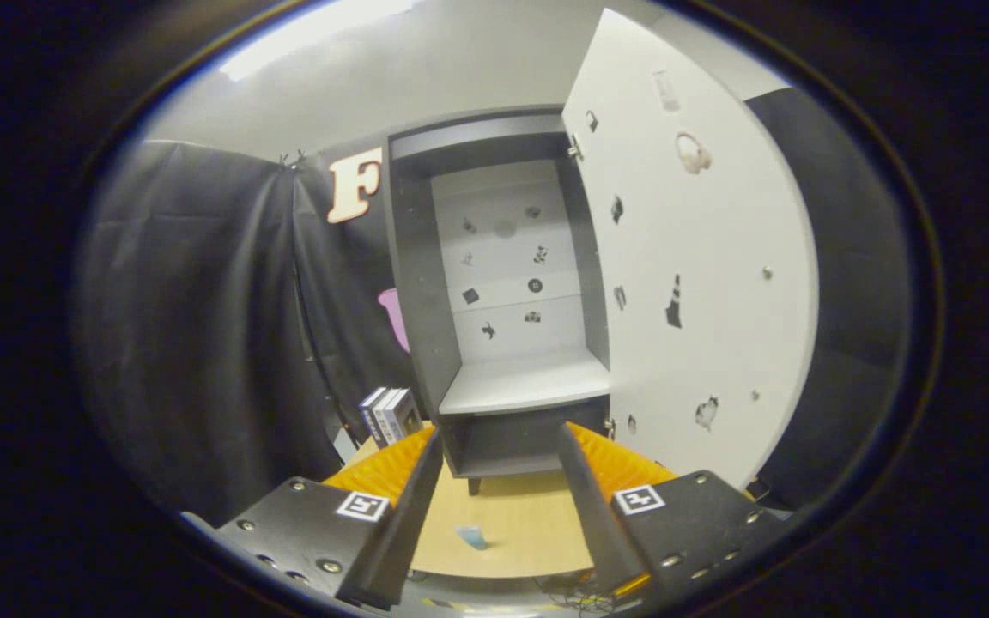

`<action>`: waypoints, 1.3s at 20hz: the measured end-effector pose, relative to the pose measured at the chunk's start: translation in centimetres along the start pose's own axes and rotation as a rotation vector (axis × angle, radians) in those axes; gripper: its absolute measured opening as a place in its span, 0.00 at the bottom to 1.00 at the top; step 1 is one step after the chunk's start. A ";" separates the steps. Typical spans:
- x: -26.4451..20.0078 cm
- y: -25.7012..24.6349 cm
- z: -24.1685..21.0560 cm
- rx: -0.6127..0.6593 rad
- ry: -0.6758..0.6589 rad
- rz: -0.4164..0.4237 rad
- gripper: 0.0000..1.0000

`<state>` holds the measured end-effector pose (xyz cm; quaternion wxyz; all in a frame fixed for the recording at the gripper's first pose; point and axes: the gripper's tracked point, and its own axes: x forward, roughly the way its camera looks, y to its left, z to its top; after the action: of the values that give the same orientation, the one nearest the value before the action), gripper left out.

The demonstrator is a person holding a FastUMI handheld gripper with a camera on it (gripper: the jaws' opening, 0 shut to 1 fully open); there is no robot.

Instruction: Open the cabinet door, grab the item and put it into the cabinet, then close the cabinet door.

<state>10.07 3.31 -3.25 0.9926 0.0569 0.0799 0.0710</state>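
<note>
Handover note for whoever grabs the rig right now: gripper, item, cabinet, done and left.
Gripper: open, fingers spread, nothing between them, raised above the wooden table and aimed at the cabinet.
Cabinet door: swung wide open on the right side. The shelf inside is bare.
Item: a small light-blue thing lying on the table, between and below the fingers, in front of the cabinet. It is too blurred to identify.
Also: a few books stand left of the cabinet.
Done: door opened.
Left: pick up the item, set it on the shelf, close the door.
</note>
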 end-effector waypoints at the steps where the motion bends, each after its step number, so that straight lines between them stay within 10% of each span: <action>1: 1.2 0.5 -1.2 -0.004 0.022 0.008 0.87; 5: 6.1 2.2 -6.8 -0.012 0.123 0.034 0.99; 26: 19.1 5.5 -35.8 -0.126 0.456 0.118 0.99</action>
<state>22.06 15.20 -40.60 0.9447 -0.0181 0.2937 0.1447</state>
